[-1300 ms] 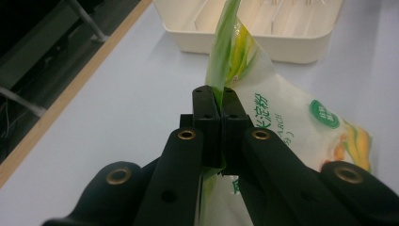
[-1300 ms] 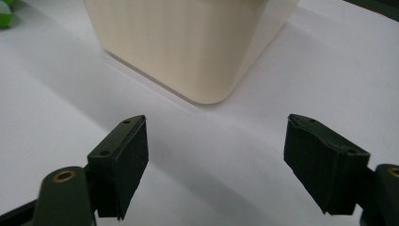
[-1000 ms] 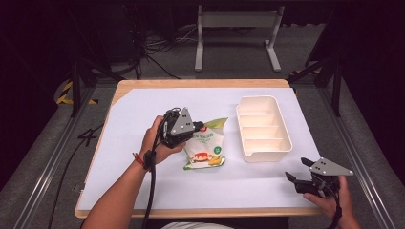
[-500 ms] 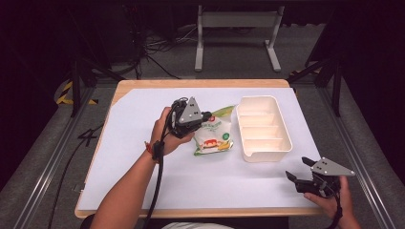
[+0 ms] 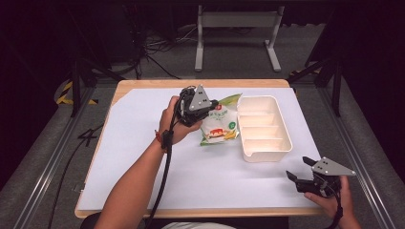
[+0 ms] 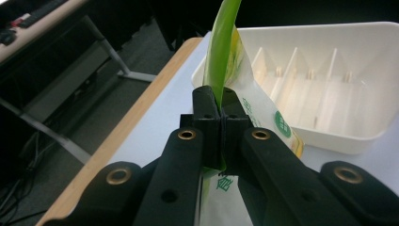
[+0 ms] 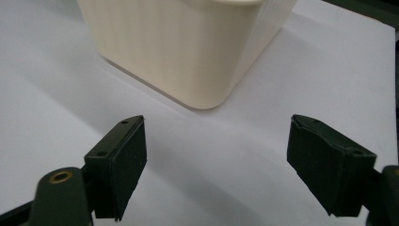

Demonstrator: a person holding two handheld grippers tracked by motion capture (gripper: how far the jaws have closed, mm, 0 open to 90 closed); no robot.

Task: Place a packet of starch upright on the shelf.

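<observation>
High view is showing the left gripper [image 5: 206, 106] clamping the snack bag [image 5: 220, 125], hiding its top edge, while the right gripper [image 5: 300, 169] is sitting with jaws apart.

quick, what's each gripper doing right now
left gripper: closed on the edge of the snack bag, beside the tray.
right gripper: open, holding nothing, above the white sheet.

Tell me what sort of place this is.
Probably a lab or studio set up for recording handling work: a white-covered table on a metal-railed frame, cables on the grey floor behind it, dark surroundings, and a person working hand-held grippers by a divided tray.
</observation>
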